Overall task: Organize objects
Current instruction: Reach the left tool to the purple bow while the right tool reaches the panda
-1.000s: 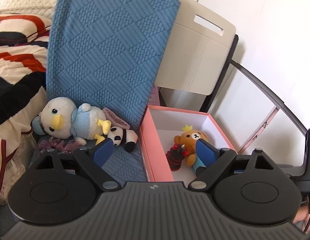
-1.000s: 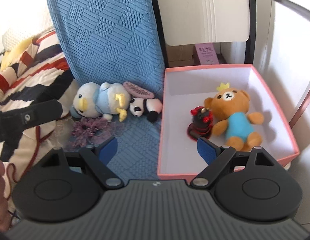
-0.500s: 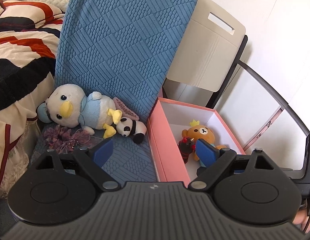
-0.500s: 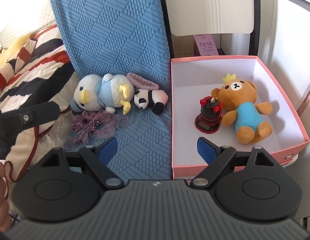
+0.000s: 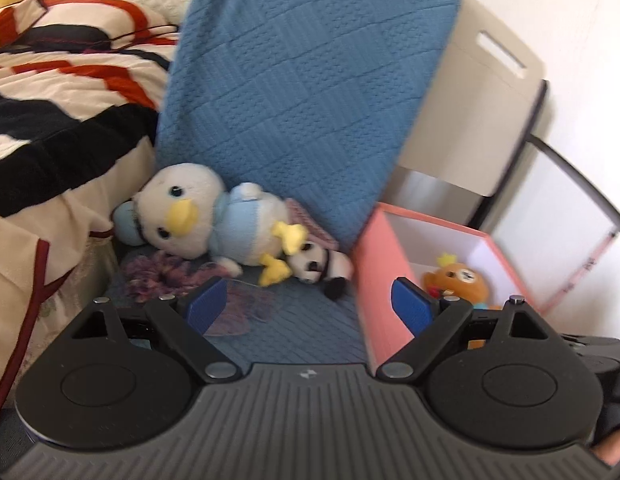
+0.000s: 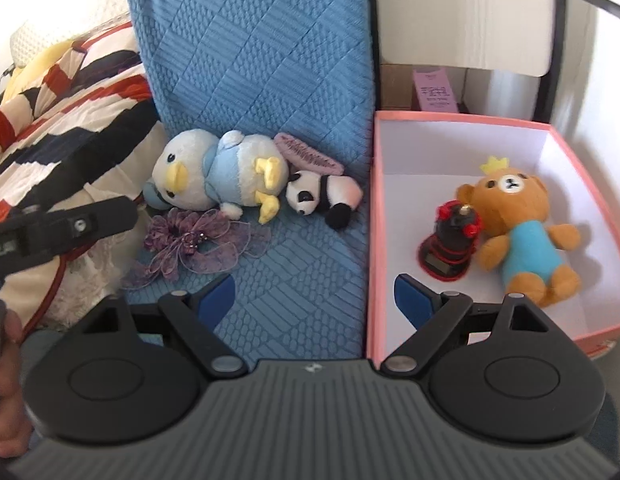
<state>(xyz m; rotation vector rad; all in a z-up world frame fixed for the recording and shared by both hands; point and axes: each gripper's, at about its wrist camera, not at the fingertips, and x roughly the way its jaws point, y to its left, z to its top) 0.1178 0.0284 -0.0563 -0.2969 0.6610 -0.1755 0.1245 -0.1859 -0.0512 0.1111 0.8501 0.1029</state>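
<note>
Toys on the blue chair (image 6: 270, 80), pink box (image 6: 372, 240) beside it.
Your penguin plush (image 6: 214, 170), bear (image 6: 518, 224) in the box, then panda (image 6: 322, 196) on the seat; both your left gripper (image 5: 312, 306) and right gripper (image 6: 314, 296) have fingers spread, grasping nothing.

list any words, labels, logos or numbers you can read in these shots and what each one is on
No text can be read outright.
Pale pink printed card behind the pink cardboard box: dark characters, too blurred to read.
Right gripper, grey ribbed body: small white logo mark, no letters.
Left gripper, grey ribbed body: the same small mark, no letters.
Plush toys and blue quilted chair cover: no writing visible.
</note>
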